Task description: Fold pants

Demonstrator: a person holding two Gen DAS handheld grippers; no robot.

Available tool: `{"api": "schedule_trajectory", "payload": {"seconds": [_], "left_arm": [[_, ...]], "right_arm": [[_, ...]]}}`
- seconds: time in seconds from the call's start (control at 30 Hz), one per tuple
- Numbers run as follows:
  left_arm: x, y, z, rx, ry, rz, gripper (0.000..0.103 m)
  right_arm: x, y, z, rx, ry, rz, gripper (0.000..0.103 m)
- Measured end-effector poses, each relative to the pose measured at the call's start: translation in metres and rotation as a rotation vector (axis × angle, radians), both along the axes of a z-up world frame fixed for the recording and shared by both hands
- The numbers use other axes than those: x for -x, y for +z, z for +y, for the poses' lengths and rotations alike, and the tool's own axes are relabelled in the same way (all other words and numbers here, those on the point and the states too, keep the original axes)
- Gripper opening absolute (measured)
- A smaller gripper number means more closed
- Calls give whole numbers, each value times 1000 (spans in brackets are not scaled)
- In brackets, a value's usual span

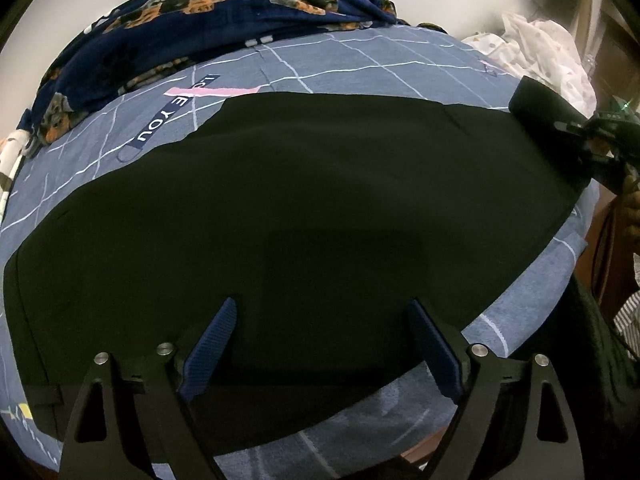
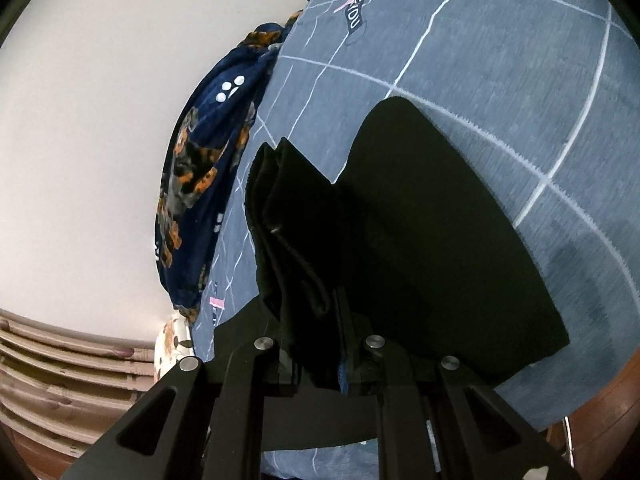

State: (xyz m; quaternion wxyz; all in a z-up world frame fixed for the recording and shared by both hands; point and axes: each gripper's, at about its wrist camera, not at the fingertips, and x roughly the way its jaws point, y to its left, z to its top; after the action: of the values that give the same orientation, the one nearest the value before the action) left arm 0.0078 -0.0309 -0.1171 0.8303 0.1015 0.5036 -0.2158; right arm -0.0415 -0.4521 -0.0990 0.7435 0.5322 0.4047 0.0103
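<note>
1. The black pants [image 1: 300, 208] lie flat on the blue bed sheet [image 1: 360, 64], near its front edge.
2. The right gripper [image 2: 316, 344] is clamped on a bunched end of the pants, lifted off the sheet.
3. The left gripper [image 1: 320, 344] hovers over the pants' near edge, jaws spread, holding nothing.
4. To fold well, carry the lifted end low across the pants, align the edges, and let the left gripper pin the fold line.

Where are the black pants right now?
Spread on the blue bedsheet, the black pants lie below the left gripper; the right gripper clamps one end.
</note>
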Motion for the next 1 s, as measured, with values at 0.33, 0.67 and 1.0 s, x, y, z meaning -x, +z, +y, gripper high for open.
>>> {"api": "schedule_trajectory", "payload": {"seconds": [0.33, 0.67, 1.0], "left_arm": [[0, 0, 0, 0, 0, 0, 90], [0, -1, 1, -1, 0, 0, 91], [-1, -1, 1, 0, 1, 1, 91]], "right_arm": [[-2, 1, 7, -7, 16, -7, 12], [-8, 2, 23, -17, 59, -12, 12], [-23, -3, 64, -34, 150, -8, 12]]}}
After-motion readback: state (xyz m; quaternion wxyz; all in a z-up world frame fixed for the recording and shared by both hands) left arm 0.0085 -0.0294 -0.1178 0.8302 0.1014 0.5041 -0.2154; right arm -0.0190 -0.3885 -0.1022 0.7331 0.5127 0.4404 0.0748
